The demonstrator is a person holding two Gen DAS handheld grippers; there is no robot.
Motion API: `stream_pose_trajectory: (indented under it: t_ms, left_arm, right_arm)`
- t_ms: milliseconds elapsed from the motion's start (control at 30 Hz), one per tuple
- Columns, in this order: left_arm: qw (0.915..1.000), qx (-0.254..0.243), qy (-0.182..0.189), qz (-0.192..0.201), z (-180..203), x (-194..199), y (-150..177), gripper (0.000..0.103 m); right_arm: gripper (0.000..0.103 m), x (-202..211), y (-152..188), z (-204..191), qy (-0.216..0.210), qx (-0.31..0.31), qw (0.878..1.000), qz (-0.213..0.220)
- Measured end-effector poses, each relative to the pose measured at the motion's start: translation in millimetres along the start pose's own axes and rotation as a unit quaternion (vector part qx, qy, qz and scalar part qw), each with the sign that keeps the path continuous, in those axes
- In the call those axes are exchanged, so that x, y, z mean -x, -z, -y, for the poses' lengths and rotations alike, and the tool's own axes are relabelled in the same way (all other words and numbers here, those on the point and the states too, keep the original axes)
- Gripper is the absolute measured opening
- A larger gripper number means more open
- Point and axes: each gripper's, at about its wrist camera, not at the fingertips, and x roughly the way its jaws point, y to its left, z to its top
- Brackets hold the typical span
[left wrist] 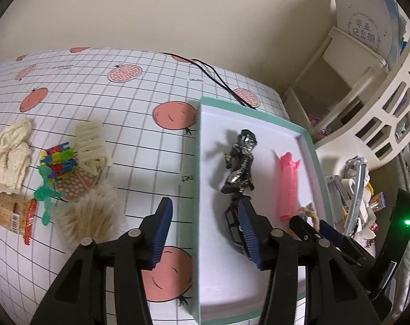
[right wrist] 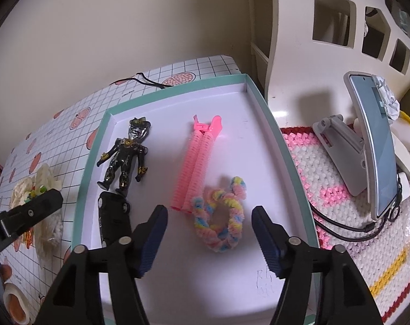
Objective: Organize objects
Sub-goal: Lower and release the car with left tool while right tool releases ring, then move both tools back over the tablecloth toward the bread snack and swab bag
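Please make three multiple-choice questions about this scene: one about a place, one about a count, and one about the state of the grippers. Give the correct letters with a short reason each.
1. Where does the black toy car lie?
A. On the crochet mat
B. In the tray, below the figure's feet
C. On the gridded tablecloth

2. How many things lie in the teal-rimmed tray?
A. Two
B. Four
C. Six

3. How are the two grippers?
A. Both open, holding nothing
B. Both shut
C. Right one shut on the ring

Answers:
1. B, it sits just below the black figure.
2. B: figure, car, pink hair roller, pastel fuzzy ring.
3. A, the right gripper and left gripper each show a wide, bare gap between their fingers.
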Motion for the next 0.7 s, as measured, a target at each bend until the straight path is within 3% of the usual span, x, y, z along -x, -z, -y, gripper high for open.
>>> stream_pose_trajectory:
  t_ms: [200, 333, 433, 700]
  left_arm:
    - [0.9997, 0.006, -0.025, 0.000, -9.2, 0.7, 0.2, 0.076]
    - [0.9992, 0.010, -0.038, 0.000, -15.1, 1.2, 0.9, 0.079]
    - [0.9990, 0.016, -0.042, 0.001, -19.5, 2.2, 1.6, 0.089]
    - [0.9972, 0.012, -0.072, 0.020, -24.3, 5.5, 0.2, 0.101]
  right_arm:
    - [0.084, 0.0, 0.3, -4.1, -0.002, 0.007, 1.000, 0.002]
    - [0.093, -0.6, 1.2, -5.6, -0.003, 0.009, 1.000, 0.001]
    - [0.100, 0.1, 2.1, -6.3, -0.001, 0.011, 1.000, 0.002]
    - [0.103, -0.9, 3.1, -8.9, -0.002, 0.015, 1.000, 0.000]
